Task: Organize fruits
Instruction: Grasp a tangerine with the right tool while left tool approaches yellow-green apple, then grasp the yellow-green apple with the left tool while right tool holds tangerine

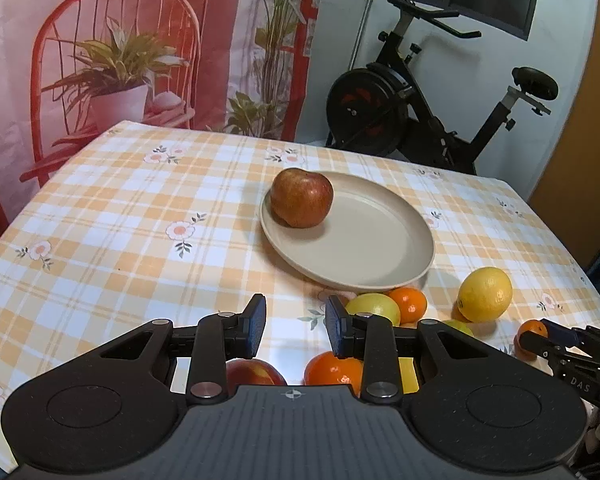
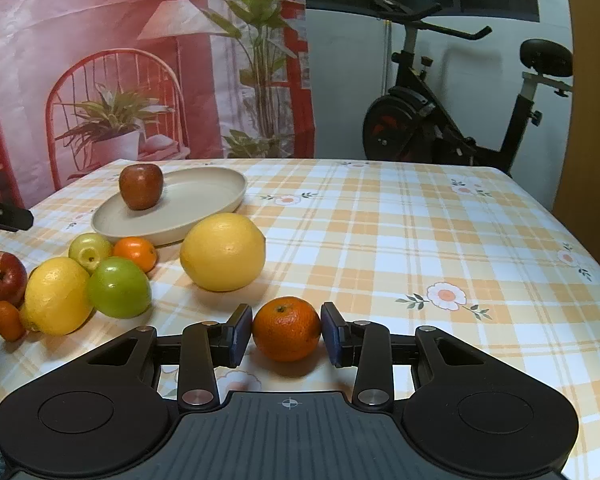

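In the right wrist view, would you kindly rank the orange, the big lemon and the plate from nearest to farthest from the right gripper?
1. Orange: between the jaws of the right gripper.
2. Big lemon: just beyond, slightly left.
3. Plate: farthest, back left, holding an apple.

Two red apples (image 2: pixel 141 186), two green apples (image 2: pixel 119 287), two lemons (image 2: pixel 223 252), three oranges (image 2: pixel 287 328), one plate (image 2: pixel 204 192)

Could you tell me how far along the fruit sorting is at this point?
Early on. Done: one red apple sits on the beige plate. In hand: the right tool is shut on a small orange. Left: the lemons, green apples, oranges and another red apple on the tablecloth.
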The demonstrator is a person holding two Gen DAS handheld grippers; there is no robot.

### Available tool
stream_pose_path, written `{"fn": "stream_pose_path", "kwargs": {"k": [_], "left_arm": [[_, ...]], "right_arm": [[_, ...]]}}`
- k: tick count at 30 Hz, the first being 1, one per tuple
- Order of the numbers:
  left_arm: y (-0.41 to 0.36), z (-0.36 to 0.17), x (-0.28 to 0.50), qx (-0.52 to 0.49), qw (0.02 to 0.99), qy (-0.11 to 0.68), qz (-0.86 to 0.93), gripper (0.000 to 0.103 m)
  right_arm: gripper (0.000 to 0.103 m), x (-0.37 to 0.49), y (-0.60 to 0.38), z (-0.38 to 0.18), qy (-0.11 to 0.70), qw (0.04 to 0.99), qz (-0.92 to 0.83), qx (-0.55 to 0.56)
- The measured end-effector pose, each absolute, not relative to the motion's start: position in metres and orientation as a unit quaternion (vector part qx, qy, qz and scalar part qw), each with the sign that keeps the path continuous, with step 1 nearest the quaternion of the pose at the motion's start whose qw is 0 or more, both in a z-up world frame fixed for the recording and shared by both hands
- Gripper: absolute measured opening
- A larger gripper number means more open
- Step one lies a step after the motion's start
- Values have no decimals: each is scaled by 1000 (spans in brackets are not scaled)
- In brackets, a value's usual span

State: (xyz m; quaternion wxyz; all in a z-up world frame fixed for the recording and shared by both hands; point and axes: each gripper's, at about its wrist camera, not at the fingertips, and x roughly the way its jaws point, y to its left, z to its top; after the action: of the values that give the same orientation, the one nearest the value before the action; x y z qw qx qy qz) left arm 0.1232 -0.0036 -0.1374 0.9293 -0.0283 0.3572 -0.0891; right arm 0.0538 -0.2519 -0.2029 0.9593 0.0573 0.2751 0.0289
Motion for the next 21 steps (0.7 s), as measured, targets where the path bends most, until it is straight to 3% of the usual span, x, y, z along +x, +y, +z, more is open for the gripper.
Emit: {"fn": "stream_pose_path", "kwargs": {"k": [21], "left_arm": [[-16,-154,128,-9,896,423,-138,37]], "right_arm": [[35,54,-251,-201,268,961,48,58]]}}
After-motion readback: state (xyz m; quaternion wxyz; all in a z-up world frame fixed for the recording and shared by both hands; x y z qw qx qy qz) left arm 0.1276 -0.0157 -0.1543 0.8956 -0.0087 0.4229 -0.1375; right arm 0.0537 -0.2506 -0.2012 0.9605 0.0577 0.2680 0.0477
